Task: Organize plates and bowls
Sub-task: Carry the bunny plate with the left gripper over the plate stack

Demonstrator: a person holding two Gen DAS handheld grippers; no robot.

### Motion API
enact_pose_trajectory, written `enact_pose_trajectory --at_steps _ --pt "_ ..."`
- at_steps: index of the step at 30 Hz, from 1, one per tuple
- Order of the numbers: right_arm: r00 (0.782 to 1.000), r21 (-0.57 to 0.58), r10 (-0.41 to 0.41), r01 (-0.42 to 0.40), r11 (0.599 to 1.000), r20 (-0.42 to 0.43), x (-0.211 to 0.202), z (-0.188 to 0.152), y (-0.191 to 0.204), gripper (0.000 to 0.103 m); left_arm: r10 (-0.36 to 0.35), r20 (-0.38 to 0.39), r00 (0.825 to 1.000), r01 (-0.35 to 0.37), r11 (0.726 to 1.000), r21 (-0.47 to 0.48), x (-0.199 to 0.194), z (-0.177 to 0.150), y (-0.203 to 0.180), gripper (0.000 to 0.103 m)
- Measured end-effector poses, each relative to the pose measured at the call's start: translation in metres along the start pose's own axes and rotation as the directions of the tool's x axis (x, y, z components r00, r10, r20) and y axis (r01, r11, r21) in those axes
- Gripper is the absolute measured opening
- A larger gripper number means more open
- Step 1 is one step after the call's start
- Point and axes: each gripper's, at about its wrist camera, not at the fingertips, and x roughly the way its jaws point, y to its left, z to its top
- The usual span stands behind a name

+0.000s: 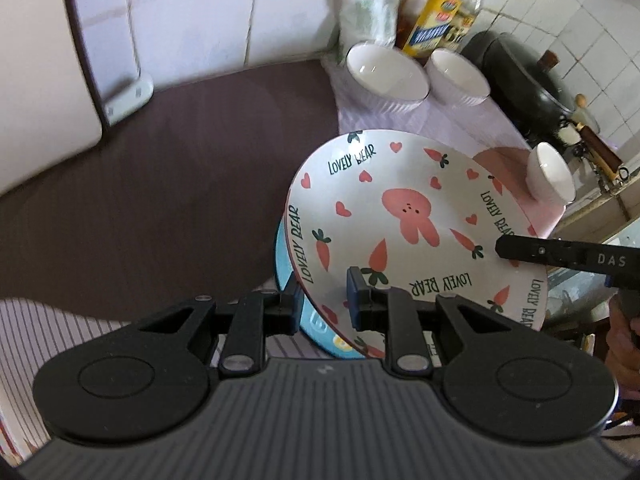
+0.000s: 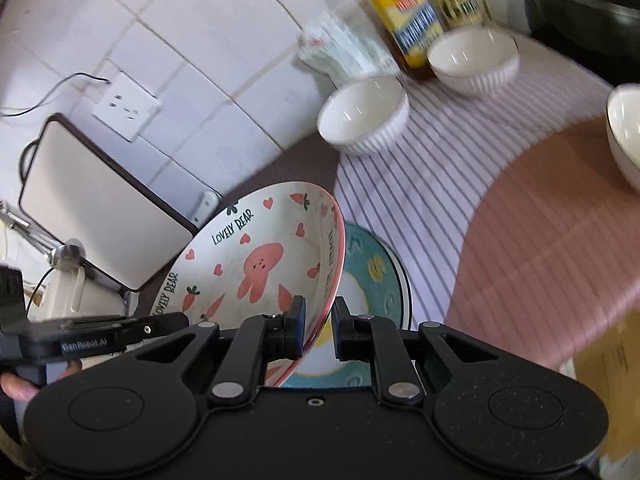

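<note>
Both grippers hold one plate. Left gripper point(image 1: 323, 300): jaws closed on the near rim of the bunny plate point(image 1: 404, 216), one pad under the rim, one on the upper face. Right gripper point(image 2: 318, 326): jaws straddle the opposite rim of the same plate point(image 2: 256, 264), the left pad against its inner face; whether the right pad touches the outer side cannot be told from the right wrist view. In the left wrist view the right gripper's black finger reaches the plate from 3 o'clock.

Plate is white with a pink edge, printed with a pink bunny, carrots, hearts and "LOVELY BEAR". It is tilted and lifted, directly above a blue plate point(image 2: 368, 276) that lies flat on the striped cloth point(image 2: 412, 184).

Left wrist view: two ribbed white bowls point(image 1: 386, 74) stand side by side at 12 o'clock from the plate, on the cloth, in front of a yellow-label bottle point(image 1: 440, 20). A third, smaller white bowl point(image 1: 550, 178) sits at 2 o'clock on a pink mat point(image 2: 540, 240). A dark pot point(image 1: 520, 80) stands behind at 1 o'clock.

Right wrist view: a wall socket point(image 2: 126, 106) on white tiles at 10 o'clock from the plate. A pale cutting board point(image 2: 96, 208) leans on the wall.
</note>
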Motion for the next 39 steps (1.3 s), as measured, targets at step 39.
enact_pose_trajectory --at_steps 39 --pt "0.924 -0.238 -0.363 0.329 0.914 -0.117 0.064 -0.024 0.037 0.033 -0.016 -0.181 0.983 -0.002 0.995 -0.095 0.050 -0.006 0.029 0.017"
